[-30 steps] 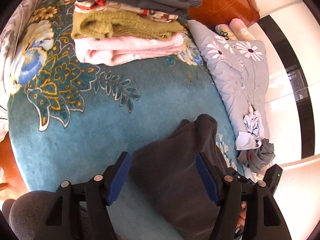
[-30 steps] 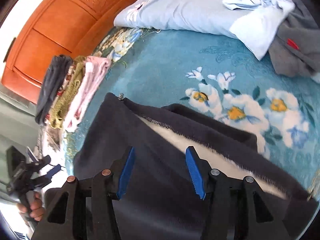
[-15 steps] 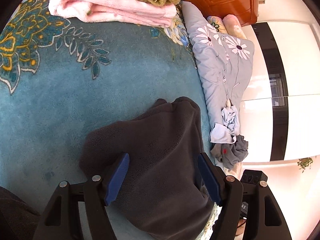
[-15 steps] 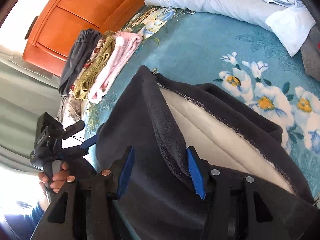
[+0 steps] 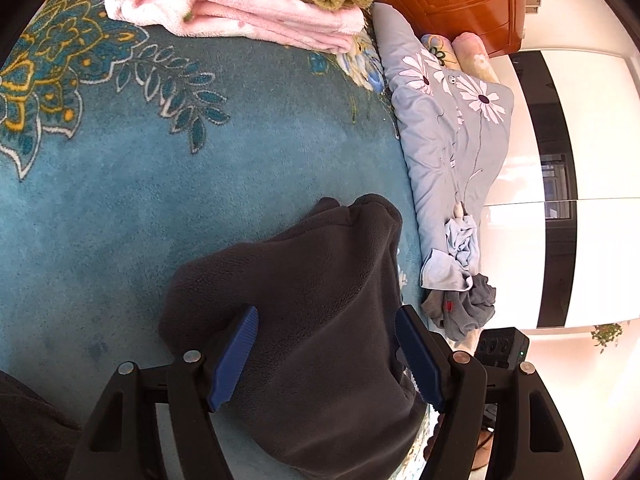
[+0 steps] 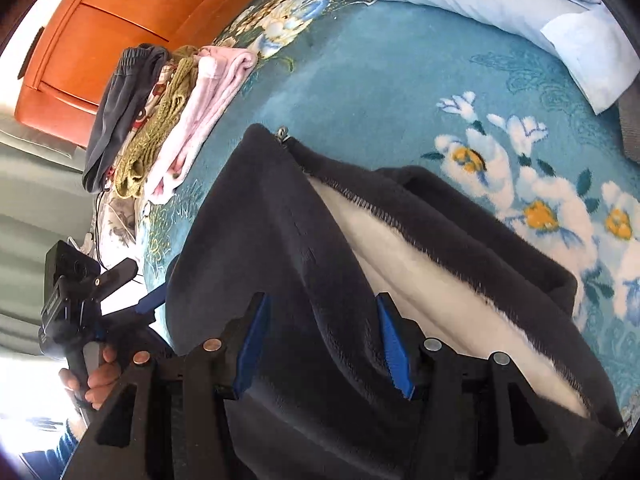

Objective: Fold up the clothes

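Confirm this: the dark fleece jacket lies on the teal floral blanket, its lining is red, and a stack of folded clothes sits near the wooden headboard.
One detail is wrong: the lining is white, not red, as the right wrist view shows. The rest holds: the dark fleece jacket lies on the teal floral blanket, and the stack of folded clothes sits near the wooden headboard.

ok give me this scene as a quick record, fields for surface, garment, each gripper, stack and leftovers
surface: blue floral blanket
garment: dark fleece jacket, pale lining showing, zipper open
left gripper: jaws apart, fleece between them
right gripper: jaws apart over a fleece fold
stack: folded clothes, pink at the bottom
leftovers: crumpled light blue and grey clothes
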